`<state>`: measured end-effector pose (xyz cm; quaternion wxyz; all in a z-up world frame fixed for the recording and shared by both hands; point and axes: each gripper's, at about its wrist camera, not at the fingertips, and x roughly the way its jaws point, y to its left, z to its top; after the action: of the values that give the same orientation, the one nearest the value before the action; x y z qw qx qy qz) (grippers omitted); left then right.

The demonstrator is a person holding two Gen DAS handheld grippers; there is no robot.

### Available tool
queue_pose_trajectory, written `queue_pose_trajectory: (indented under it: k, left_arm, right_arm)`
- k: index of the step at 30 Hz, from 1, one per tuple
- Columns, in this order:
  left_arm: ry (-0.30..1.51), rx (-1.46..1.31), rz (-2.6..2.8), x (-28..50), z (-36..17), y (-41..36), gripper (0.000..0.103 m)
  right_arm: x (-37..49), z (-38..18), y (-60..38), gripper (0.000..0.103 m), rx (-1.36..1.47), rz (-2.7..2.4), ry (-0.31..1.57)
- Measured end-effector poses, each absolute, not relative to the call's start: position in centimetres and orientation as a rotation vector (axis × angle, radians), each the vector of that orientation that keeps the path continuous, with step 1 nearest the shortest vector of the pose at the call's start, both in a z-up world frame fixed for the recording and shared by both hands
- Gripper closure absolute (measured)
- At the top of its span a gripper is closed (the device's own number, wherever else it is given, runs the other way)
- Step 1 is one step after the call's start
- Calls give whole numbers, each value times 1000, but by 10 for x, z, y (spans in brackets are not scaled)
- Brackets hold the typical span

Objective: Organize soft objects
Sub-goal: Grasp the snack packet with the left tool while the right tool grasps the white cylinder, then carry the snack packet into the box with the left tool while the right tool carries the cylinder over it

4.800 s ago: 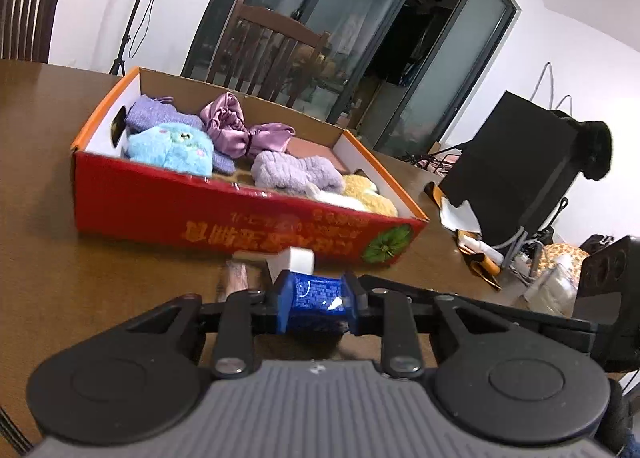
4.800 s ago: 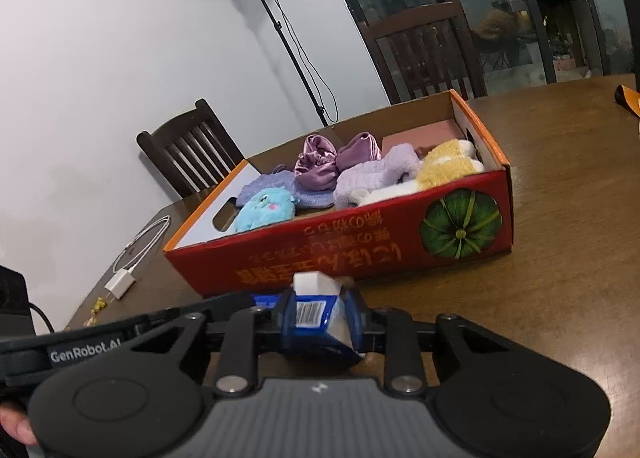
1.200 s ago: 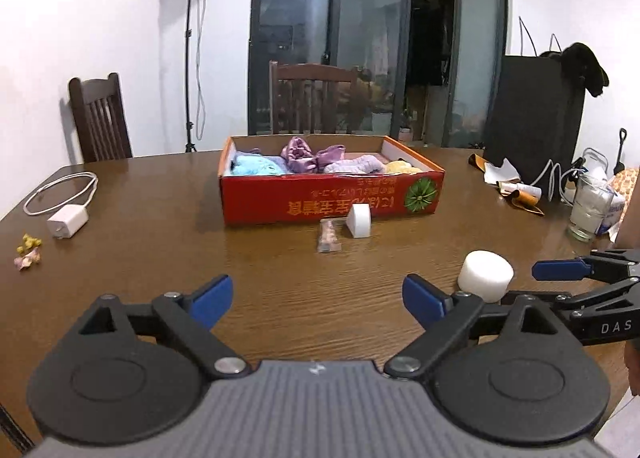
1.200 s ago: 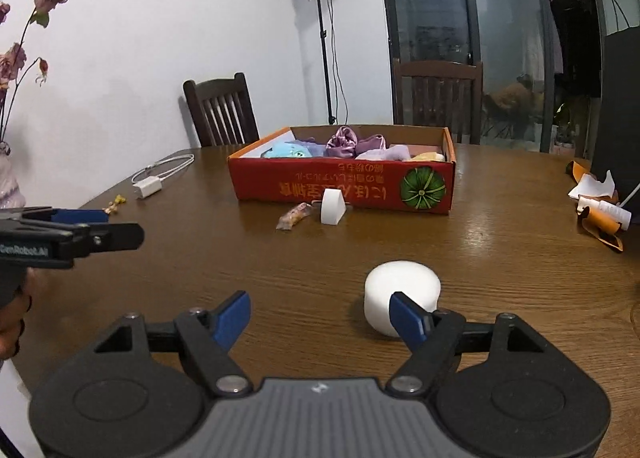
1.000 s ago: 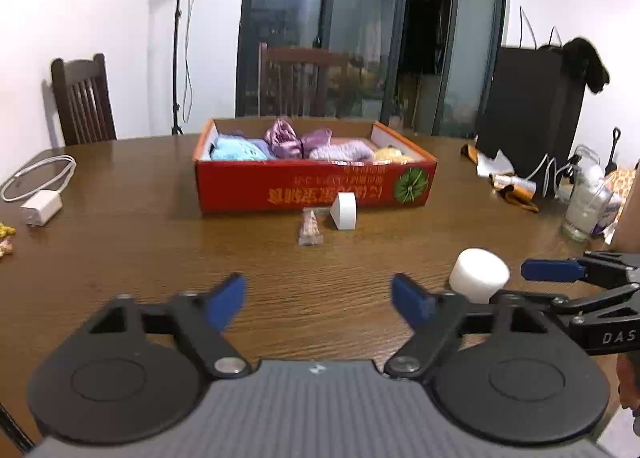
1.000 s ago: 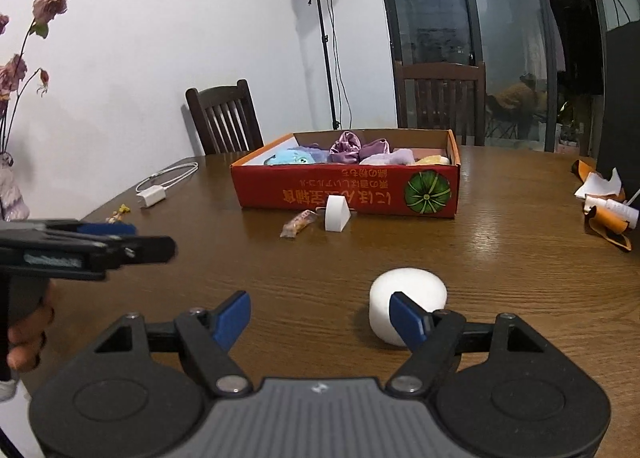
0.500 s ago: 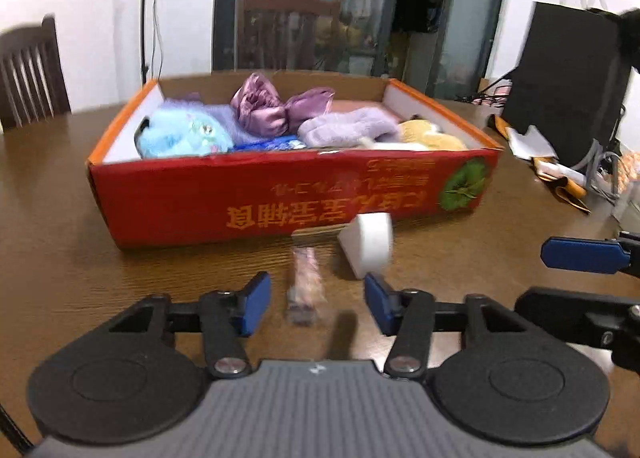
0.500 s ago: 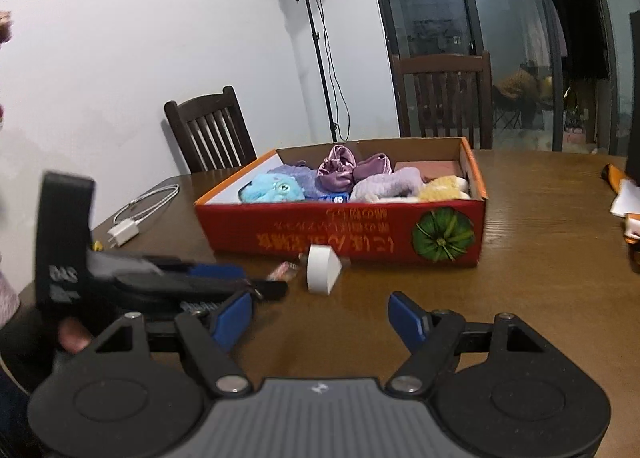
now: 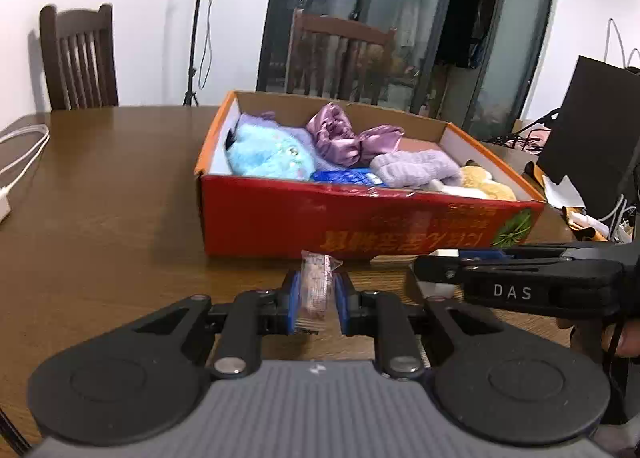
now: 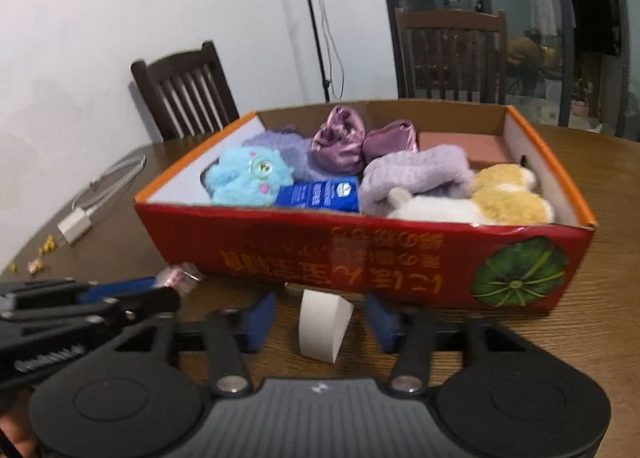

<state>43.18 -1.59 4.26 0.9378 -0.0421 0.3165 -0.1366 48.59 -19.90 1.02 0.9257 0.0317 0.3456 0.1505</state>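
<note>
A red cardboard box [image 9: 360, 225] on the brown table holds a blue plush [image 9: 268, 157], a purple satin bow, a lilac cloth, a yellow-white plush and a blue tissue pack [image 10: 316, 193]. In front of it lies a pink wrapped packet [image 9: 316, 286]. My left gripper [image 9: 316, 298] is closing, and its blue pads press the packet's sides. A white wedge sponge [image 10: 324, 330] stands between the pads of my right gripper [image 10: 320, 322], whose jaws are closing with gaps still on both sides. The right gripper [image 9: 436, 266] also shows beside the left one.
A white charger with its cable [image 10: 76, 232] and small scraps [image 10: 40, 258] lie at the table's left edge. Wooden chairs [image 10: 184, 93] stand behind the table. A black bag [image 9: 592, 137] and papers sit to the right of the box.
Both grippers have moved forward up to the box front. The left jaws have narrowed onto the pink packet. The right jaws have come in around the white wedge, leaving the round white block behind.
</note>
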Motion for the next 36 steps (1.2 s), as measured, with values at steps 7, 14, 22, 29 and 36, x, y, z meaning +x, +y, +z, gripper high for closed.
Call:
queue_pose_trajectory:
  k: [7, 14, 22, 29, 36]
  left_arm:
    - [630, -63, -276, 431, 44, -19, 84]
    - [589, -67, -248, 422, 55, -18, 84]
    - [553, -163, -332, 353, 82, -1, 84]
    - [536, -246, -299, 300, 88, 19, 84]
    - [505, -243, -289, 281, 99, 20, 84]
  right_arm:
    - [484, 9, -196, 84, 29, 309, 700]
    - [471, 18, -191, 84, 9, 330, 646]
    - [380, 58, -199, 84, 41, 389, 540]
    - [319, 71, -211, 84, 39, 390, 519]
    - [290, 68, -208, 84, 40, 401, 520]
